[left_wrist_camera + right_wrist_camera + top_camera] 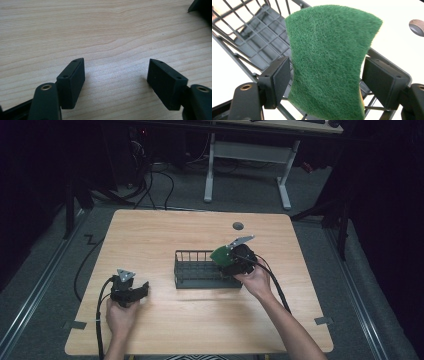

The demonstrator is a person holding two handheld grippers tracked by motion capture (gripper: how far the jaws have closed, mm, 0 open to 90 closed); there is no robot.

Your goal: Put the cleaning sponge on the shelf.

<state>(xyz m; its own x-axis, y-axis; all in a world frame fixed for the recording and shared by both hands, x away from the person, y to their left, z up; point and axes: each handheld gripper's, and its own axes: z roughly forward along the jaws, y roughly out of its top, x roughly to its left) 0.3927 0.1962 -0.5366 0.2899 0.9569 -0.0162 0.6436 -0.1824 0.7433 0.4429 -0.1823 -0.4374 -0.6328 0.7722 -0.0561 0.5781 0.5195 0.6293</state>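
Sponge (329, 62) stands between the spread pads of the right gripper (325, 82) over the wire basket (252, 42); release step, withdrawal next. Left gripper (116, 75) gapes idle.

The scene holds one wooden table (165, 320), one dark wire basket (197, 270), and one green sponge (327, 62). There are two grippers, a left gripper (116, 83) and a right gripper (325, 82), and each has two black jaws, four in all. One round grey cap (238, 225) sits in the tabletop. Behind stands one white-legged desk (250, 152).
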